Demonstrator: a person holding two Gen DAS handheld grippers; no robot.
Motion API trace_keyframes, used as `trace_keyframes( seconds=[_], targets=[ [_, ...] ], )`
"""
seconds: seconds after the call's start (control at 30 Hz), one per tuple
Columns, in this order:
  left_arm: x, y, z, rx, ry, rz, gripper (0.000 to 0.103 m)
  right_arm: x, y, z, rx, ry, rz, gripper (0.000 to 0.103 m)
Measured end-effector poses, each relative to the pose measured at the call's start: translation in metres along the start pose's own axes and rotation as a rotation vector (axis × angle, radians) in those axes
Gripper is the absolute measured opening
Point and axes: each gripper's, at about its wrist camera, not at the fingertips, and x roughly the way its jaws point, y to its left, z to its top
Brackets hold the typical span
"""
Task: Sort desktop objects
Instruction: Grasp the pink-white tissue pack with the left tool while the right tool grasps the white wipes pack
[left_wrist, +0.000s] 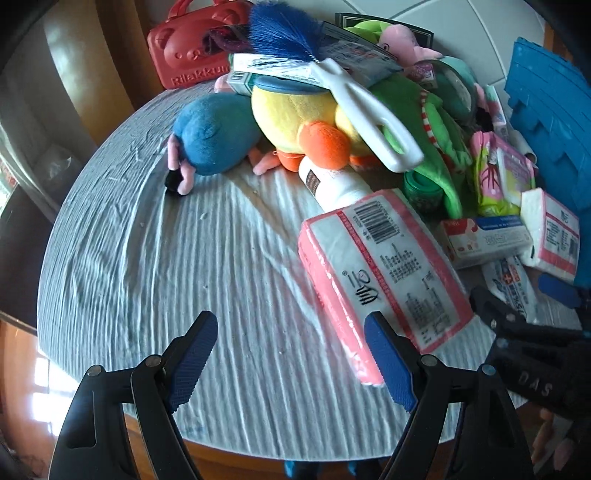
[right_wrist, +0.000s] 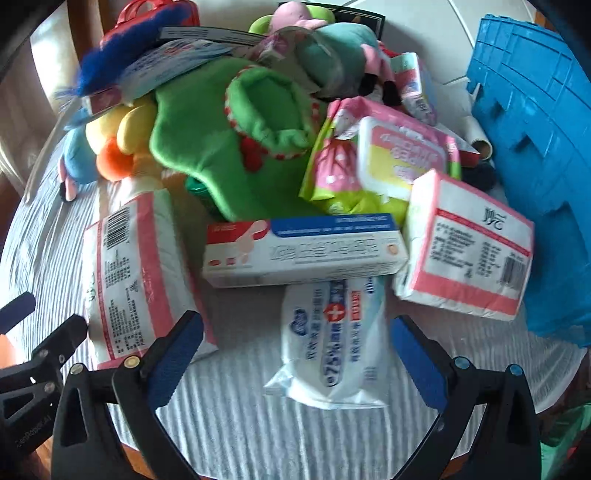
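Observation:
A heap of soft toys, tissue packs and boxes covers the far half of a round table. My left gripper (left_wrist: 291, 339) is open over bare cloth, its right finger beside the near end of a pink tissue pack (left_wrist: 380, 269). In the right wrist view that same pink tissue pack (right_wrist: 136, 273) lies at the left. My right gripper (right_wrist: 295, 343) is open, its fingers either side of a blue-and-white wipes pack (right_wrist: 332, 339) without touching it. A toothpaste box (right_wrist: 303, 251) lies across the top of the wipes pack. A second pink tissue pack (right_wrist: 469, 247) leans at the right.
A blue plastic crate (right_wrist: 539, 147) stands at the table's right edge. A green plush (right_wrist: 229, 140), a yellow duck plush (left_wrist: 295, 114) and a blue plush (left_wrist: 214, 136) crowd the back. A red bear-shaped case (left_wrist: 188, 48) stands at the far left. The striped tablecloth (left_wrist: 166, 277) lies underneath.

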Motion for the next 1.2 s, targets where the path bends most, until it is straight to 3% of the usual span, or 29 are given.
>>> trace_keyframes(
  seconds=[0.07,0.13,0.23,0.37,0.5,0.67,0.73,0.83,1.2],
  targets=[
    [-0.003,0.014,0.006,-0.03,-0.009,0.027,0.079,0.002,0.017,-0.005,-0.011,0.028,0.08,0.103],
    [-0.005,0.021,0.012,-0.052,-0.004,0.0,0.079,0.005,0.032,-0.01,-0.023,0.052,0.142,0.103],
    [-0.012,0.01,0.015,-0.018,-0.02,-0.026,0.08,0.004,0.048,-0.016,-0.062,0.056,0.155,0.103],
    [-0.009,-0.017,0.015,0.06,-0.007,-0.066,0.08,-0.005,0.026,-0.022,-0.011,0.049,0.103,0.103],
    [0.014,-0.033,0.014,0.099,0.053,-0.054,0.084,-0.023,-0.02,-0.026,0.069,0.016,0.037,0.103],
    [0.029,-0.04,0.011,0.104,0.078,-0.007,0.091,-0.021,-0.055,-0.024,0.167,0.025,0.026,0.103],
    [0.034,-0.045,0.008,0.134,0.072,0.039,0.092,-0.011,-0.059,-0.023,0.183,0.044,0.032,0.103],
    [0.034,-0.047,0.006,0.148,0.055,0.05,0.092,0.004,-0.053,-0.019,0.185,0.055,0.028,0.103],
    [0.039,-0.035,0.005,0.122,0.056,-0.013,0.09,0.037,-0.039,-0.02,0.159,0.113,0.032,0.103]
  ],
)
